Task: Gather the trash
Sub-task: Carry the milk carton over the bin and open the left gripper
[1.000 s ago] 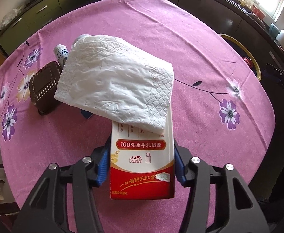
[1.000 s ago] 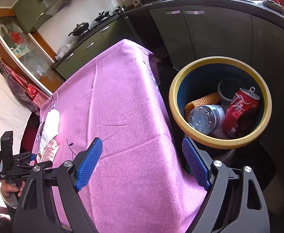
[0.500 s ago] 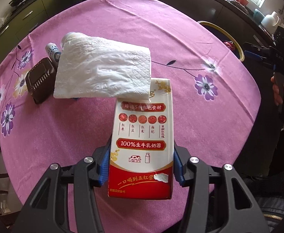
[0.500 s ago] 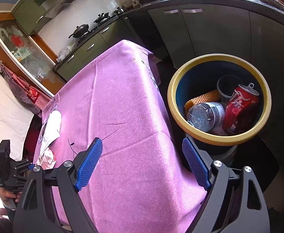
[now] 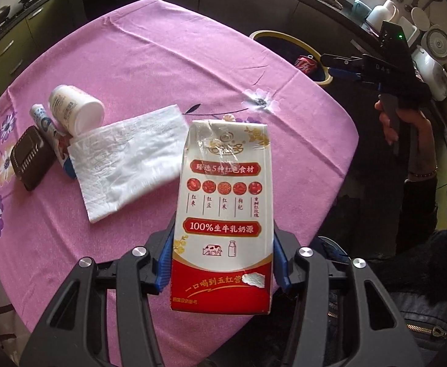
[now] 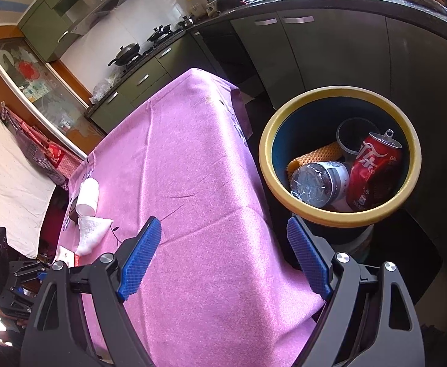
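We see one milk carton [image 5: 223, 214], white above and red below, clamped between the blue pads of the left claw [image 5: 223, 263], which holds it above the near edge of the tabletop [image 5: 162, 61] with its pink flowered cloth. On the cloth to the left lie one white paper napkin [image 5: 128, 162], flat and partly unfolded, one white cup [image 5: 76, 110] tipped on its side, touching the napkin's far corner, one small printed tube [image 5: 41, 119] just beside the cup, and one dark brown box [image 5: 31, 157] at the far left. The right claw [image 6: 223, 260] stands wide apart and holds nothing; it hangs over the tabletop's corner, beside one round bin [image 6: 339, 217] with a yellow rim and a blue inner wall. Inside the bin we count four items: one red soda can [image 6: 373, 171], one crushed clear bottle [image 6: 318, 186], one orange foam net [image 6: 312, 156], and one dark round container [image 6: 353, 134]. The same bin [image 5: 287, 38] shows at the far side of the tabletop in the left wrist view, with the right claw [image 5: 342, 65] just beside it.
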The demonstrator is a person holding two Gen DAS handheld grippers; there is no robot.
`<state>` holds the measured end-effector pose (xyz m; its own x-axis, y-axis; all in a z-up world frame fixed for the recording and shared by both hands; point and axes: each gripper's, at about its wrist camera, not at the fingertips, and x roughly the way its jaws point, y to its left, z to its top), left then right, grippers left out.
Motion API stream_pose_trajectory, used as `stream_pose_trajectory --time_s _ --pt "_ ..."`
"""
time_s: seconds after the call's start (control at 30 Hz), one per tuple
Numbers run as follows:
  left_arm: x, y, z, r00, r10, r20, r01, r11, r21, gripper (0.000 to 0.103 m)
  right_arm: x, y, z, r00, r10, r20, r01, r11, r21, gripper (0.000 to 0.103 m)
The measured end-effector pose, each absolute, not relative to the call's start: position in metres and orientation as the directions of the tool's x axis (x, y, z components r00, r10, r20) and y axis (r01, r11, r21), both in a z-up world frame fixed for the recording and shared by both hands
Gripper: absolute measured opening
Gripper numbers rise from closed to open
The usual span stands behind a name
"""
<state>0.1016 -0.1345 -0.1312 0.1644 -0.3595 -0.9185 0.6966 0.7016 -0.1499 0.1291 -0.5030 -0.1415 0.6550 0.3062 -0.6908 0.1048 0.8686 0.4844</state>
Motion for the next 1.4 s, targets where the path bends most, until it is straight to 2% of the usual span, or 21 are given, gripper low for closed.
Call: stream_pose_trajectory --time_s 0.27,0.47,0.63,0.83,0.87,0.93,0.97,1.0,1.17,1.23,1.4 --pt "0.114 -0.209 -0.105 0.173 -0.404 -0.898 0.808 0.58 -0.105 0.05 0.116 -0.518 -0.128 0.693 0.27 -0.668 0.125 0.868 0.481 0.084" --pt "0.151 -0.311 -0.097 0.146 -0.422 -0.895 0.879 0.471 -0.078 0.05 0.083 -0.558 -0.102 0.757 0.125 -0.641 0.225 0.872 0.436 0.084" --pt "0.191 -0.406 -0.109 0.085 -0.427 -0.9 0.895 0.429 -0.119 0.05 0.056 -0.591 -0.095 0.777 0.068 -0.626 0.283 0.851 0.443 0.084" --pt "0.24 -0.489 -0.15 0.145 -0.35 -0.926 0.881 0.471 -0.04 0.05 0.038 -0.617 -0.098 0.785 0.051 -0.618 0.314 0.826 0.467 0.084" --pt "0.246 -0.498 -0.157 0.162 -0.335 -0.928 0.879 0.477 -0.019 0.051 0.037 -0.621 -0.098 0.786 0.051 -0.616 0.317 0.822 0.473 0.084" --pt "0.255 -0.515 -0.172 0.197 -0.301 -0.933 0.874 0.485 0.028 0.062 0.035 -0.625 -0.1 0.789 0.053 -0.612 0.32 0.815 0.483 0.084" --pt "0.259 -0.518 -0.175 0.21 -0.296 -0.932 0.87 0.492 0.04 0.069 0.035 -0.627 -0.101 0.789 0.054 -0.612 0.322 0.813 0.486 0.084" --pt "0.262 -0.518 -0.177 0.219 -0.296 -0.93 0.864 0.502 0.043 0.07 0.037 -0.627 -0.101 0.789 0.053 -0.612 0.324 0.811 0.487 0.084" --pt "0.261 -0.483 -0.15 0.205 -0.39 -0.898 0.851 0.524 -0.033 0.07 0.033 -0.632 -0.104 0.789 0.046 -0.613 0.334 0.805 0.49 0.084" --pt "0.249 -0.449 -0.125 0.226 -0.461 -0.858 0.846 0.529 -0.062 0.071 0.034 -0.632 -0.106 0.786 0.044 -0.617 0.337 0.806 0.486 0.084" --pt "0.221 -0.341 -0.071 0.337 -0.595 -0.73 0.803 0.587 -0.107 0.08 0.048 -0.617 -0.108 0.77 0.081 -0.633 0.312 0.818 0.484 0.084"
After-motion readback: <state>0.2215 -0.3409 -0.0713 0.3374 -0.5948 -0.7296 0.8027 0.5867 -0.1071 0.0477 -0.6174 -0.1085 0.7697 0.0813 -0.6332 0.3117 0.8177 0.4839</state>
